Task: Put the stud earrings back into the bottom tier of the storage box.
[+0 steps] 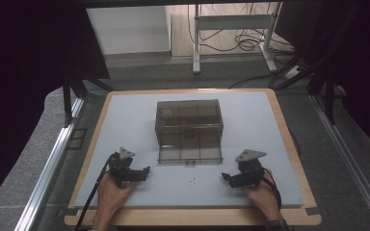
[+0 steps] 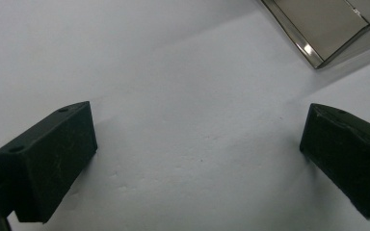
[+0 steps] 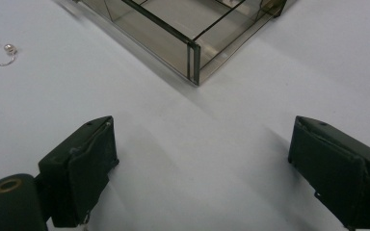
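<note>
**Three views: one high and fixed, two riding low on the grippers**

The table (image 1: 125,103) is seen from above the person's side in the high view, facing forward and down, far enough off that the whole white surface, the floor beyond and both forearms are taken in. The left gripper (image 2: 197,159) view is set low and close to the surface, looking along its own black jaws, with a corner of the smoky clear box (image 2: 327,29) caught at upper right. The right gripper (image 3: 202,168) view is likewise near the surface, facing the box's open front tray. The box (image 1: 189,127) is shared by all three views.
</note>
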`<act>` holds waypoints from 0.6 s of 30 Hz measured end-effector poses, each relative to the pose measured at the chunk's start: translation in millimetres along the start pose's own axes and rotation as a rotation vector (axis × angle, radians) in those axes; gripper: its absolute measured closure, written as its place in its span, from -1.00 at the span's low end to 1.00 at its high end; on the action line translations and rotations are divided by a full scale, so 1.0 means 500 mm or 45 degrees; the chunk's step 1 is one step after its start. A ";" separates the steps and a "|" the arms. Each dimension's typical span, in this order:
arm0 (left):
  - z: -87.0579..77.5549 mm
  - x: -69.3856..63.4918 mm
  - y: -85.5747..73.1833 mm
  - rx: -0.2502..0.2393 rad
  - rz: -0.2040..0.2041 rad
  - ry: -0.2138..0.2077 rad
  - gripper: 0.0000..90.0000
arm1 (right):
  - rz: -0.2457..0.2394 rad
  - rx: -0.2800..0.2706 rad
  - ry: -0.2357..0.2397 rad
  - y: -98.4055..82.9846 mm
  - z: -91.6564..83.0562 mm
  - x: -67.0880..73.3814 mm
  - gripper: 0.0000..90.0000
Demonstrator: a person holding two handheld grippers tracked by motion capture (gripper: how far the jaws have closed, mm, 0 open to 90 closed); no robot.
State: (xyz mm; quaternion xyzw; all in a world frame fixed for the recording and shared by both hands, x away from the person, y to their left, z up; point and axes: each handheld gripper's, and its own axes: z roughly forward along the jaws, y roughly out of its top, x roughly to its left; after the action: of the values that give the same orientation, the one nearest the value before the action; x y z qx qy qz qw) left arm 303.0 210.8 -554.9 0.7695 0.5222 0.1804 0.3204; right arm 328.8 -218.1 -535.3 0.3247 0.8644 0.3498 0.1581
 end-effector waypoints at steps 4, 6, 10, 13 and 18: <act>0.000 -0.001 0.000 0.001 0.000 0.001 -1.00 | 0.004 0.002 0.000 0.000 0.000 0.000 -0.80; 0.000 -0.001 0.000 0.001 0.001 0.002 -1.00 | 0.005 0.002 0.001 0.000 0.000 0.000 -0.80; 0.000 -0.001 0.000 0.000 0.001 0.001 -1.00 | 0.008 0.002 0.001 0.000 0.000 -0.001 -0.80; 0.000 -0.001 0.000 0.000 0.002 0.001 -1.00 | 0.008 0.002 0.000 0.000 0.000 -0.001 -0.80; 0.000 -0.001 0.000 0.000 0.002 0.001 -1.00 | 0.010 0.004 0.001 0.000 0.000 0.000 -0.80</act>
State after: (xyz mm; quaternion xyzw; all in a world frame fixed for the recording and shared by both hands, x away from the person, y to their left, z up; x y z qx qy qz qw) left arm 302.7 210.5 -554.9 0.7698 0.5218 0.1810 0.3199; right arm 329.0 -218.1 -535.1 0.3281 0.8638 0.3491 0.1558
